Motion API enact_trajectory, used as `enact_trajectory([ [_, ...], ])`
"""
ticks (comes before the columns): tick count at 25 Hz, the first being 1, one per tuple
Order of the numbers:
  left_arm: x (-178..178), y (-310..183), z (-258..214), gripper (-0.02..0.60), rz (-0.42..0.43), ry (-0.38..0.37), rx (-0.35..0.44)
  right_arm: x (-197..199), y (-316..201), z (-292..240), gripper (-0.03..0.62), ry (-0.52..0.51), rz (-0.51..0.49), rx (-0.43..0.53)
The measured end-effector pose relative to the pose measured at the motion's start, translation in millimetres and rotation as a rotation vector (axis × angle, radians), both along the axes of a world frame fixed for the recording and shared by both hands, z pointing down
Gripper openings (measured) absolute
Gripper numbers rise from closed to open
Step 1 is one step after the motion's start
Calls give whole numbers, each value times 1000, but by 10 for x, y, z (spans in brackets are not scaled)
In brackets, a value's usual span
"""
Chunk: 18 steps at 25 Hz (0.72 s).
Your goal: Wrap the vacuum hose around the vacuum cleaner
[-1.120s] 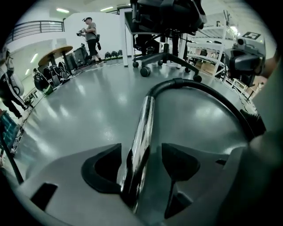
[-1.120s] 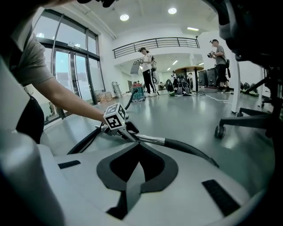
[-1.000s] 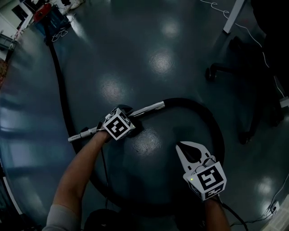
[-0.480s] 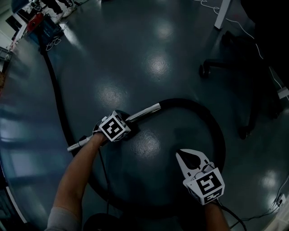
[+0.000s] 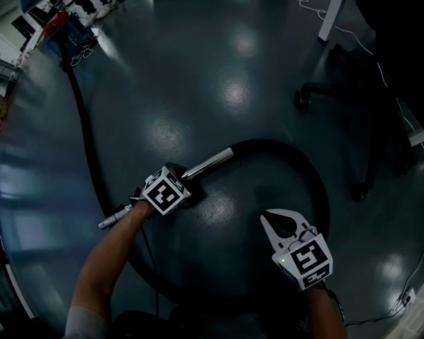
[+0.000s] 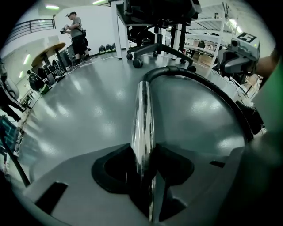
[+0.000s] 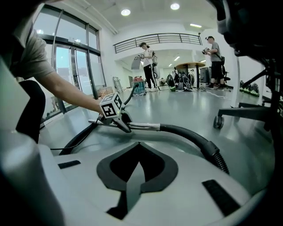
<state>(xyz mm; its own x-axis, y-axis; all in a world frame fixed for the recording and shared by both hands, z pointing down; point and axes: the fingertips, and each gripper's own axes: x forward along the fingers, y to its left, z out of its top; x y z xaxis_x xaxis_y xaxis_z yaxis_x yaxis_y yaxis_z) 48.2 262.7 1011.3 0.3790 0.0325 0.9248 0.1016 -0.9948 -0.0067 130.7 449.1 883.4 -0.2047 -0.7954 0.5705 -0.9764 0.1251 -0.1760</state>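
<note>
A black vacuum hose [image 5: 311,179] curves in a wide loop on the dark floor and ends in a chrome tube [image 5: 211,162]. My left gripper [image 5: 187,184] points steeply down onto that tube. Its jaws have just been closing, and the chrome tube [image 6: 142,110] now runs between them with the pads against its sides. In the right gripper view the left gripper [image 7: 118,124] sits on the tube [image 7: 143,126] where it joins the hose [image 7: 190,134]. My right gripper [image 5: 279,216] hovers inside the loop, shut and empty; its jaws meet with nothing between them [image 7: 138,145].
A second black line [image 5: 89,139] runs from beside the tube's grey near end [image 5: 116,216] to clutter at the far upper left. An office chair base [image 5: 311,93] and a white table leg [image 5: 329,20] stand at the upper right. Two people [image 7: 148,59] stand far off.
The left gripper has shifted a little along the chrome tube toward its near end and sits lower on it. The right gripper has stayed shut and sunk slightly.
</note>
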Motion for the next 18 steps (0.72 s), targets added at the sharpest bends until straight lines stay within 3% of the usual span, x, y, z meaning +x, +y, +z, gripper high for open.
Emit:
enact_trajectory([
  [7,-53,37,-382,175,-86,110,61,15,-156,-20,3,8,-156,22],
  [11,-194,172,-593,175,-143,118,65,0,-149,-142,3,30,-237,-5],
  [18,-552,631,-1120,175,-230,104,51,-103,130,-672,3,-52,-196,-24],
])
